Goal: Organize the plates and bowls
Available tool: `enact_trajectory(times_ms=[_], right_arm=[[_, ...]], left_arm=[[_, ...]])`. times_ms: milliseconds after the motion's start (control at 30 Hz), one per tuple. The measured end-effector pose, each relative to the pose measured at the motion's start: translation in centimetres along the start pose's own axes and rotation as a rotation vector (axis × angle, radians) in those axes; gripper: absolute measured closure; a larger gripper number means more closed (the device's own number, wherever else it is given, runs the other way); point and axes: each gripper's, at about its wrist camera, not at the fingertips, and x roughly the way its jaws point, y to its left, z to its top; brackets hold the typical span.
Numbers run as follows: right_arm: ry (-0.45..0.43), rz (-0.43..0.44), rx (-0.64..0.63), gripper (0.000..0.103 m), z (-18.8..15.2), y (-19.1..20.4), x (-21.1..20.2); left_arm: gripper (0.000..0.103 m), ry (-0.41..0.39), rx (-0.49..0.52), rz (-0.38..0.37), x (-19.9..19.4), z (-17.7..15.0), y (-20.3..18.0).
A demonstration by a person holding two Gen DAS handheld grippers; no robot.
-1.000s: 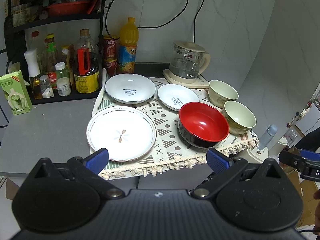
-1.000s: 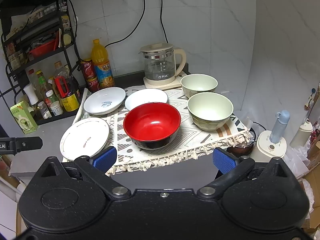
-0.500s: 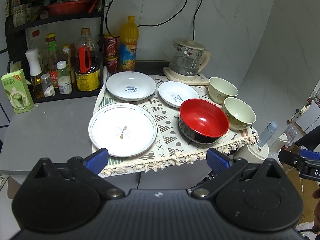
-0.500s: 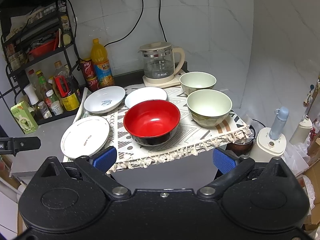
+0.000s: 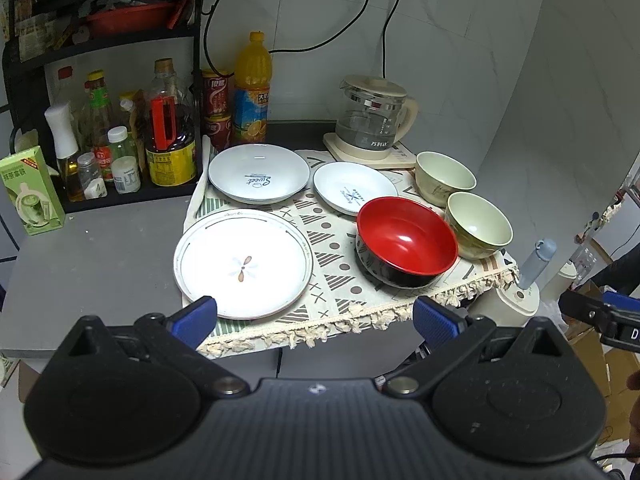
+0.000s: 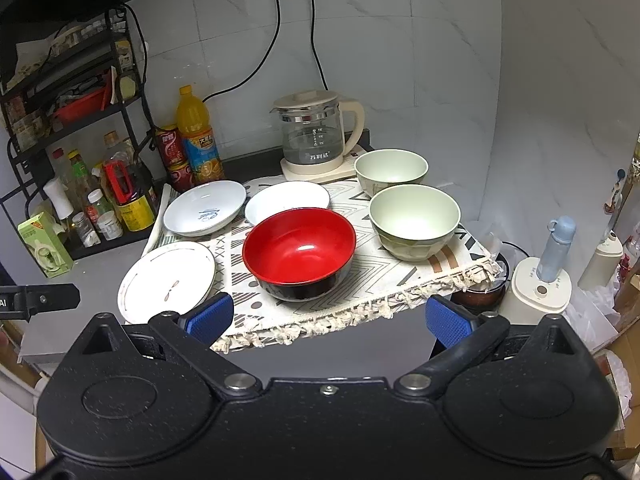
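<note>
On a patterned cloth (image 5: 332, 280) lie a large white plate (image 5: 243, 263) with a leaf mark, two smaller white plates (image 5: 259, 173) (image 5: 354, 187), a red bowl (image 5: 406, 240) and two pale green bowls (image 5: 478, 230) (image 5: 444, 172). My left gripper (image 5: 314, 318) hangs open in front of the cloth's fringe, holding nothing. In the right wrist view the red bowl (image 6: 299, 251) sits just beyond my right gripper (image 6: 328, 316), which is open and empty. The nearer green bowl (image 6: 414, 220) lies to its right, the large plate (image 6: 167, 274) to its left.
A glass kettle (image 5: 372, 122) stands behind the dishes. Bottles and cans (image 5: 168, 132) crowd a black rack at the back left, with a green carton (image 5: 30, 190) on the grey counter (image 5: 100, 248). A small appliance with a blue bottle (image 6: 540, 280) stands below the table's right edge.
Both grippers have drawn back slightly and shifted view; the dishes have not moved and both grippers stay open.
</note>
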Motion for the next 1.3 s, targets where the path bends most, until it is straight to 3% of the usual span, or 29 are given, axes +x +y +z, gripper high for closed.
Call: enact_trajectory(times_ms=[400,667,967,1300], right_arm=[[0.030,-0.008,0.023,0.000,1.0,-1.5,3.4],[0.042,-0.042,0.061,0.000,2.5,-3.6,6.6],[0.063,-0.105,0.112,0.000,4.5,-6.4,10.2],[0.071,-0.117,0.173,0.001,6.3,-9.4,14.1]], left_arm=[[0.000,0.019,-0.013,0.003,4.4,2.2,-0.9],[0.000,0.043,-0.007,-0.038,8.6,5.0,-2.0],[0.000,0.065,0.033,-0.111,14.4,9.0,-5.0],[0.002,0.091,0.097,-0.203,21.0,12.8,-9.0]])
